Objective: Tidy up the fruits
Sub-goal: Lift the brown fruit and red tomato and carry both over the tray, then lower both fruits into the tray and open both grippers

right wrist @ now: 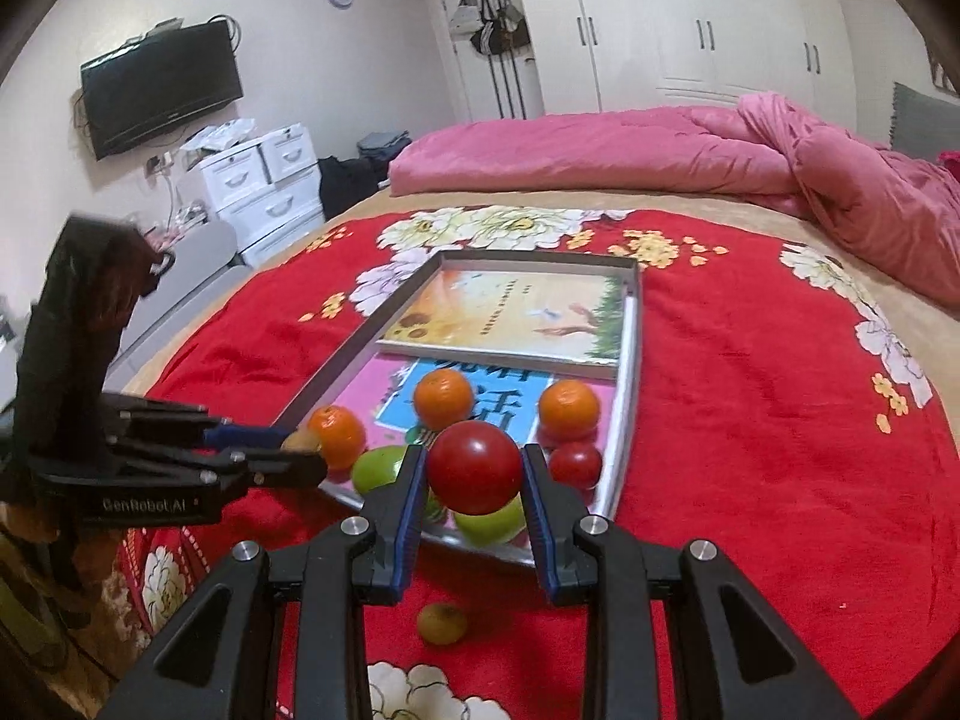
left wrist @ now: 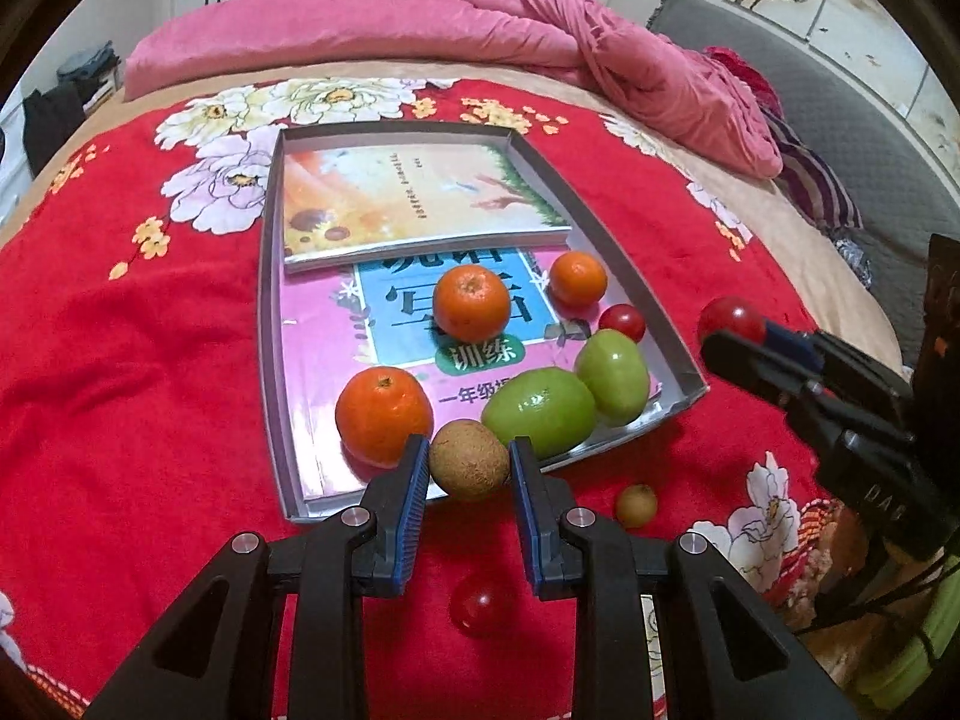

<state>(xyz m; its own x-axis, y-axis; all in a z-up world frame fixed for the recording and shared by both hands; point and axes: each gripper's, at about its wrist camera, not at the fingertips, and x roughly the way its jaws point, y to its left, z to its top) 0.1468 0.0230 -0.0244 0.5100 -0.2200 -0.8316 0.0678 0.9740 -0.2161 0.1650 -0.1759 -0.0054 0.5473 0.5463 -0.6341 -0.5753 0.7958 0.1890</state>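
A: Left wrist view, biggest first: the red blanket fills the frame, and the grey tray lies at its centre holding two books, three oranges, two green fruits and a small tomato.

B: And the tools?

A: The left gripper is closed on a brown kiwi at the tray's lower edge. The right gripper clamps a red tomato, hanging over the tray's near end in the right wrist view.

B: What would do this step well?

A: Probably lower each fruit into a bare spot on the tray before loosening the fingers, since round fruit rolls. Another tomato at lower centre and a small yellowish fruit to its right wait on the blanket.
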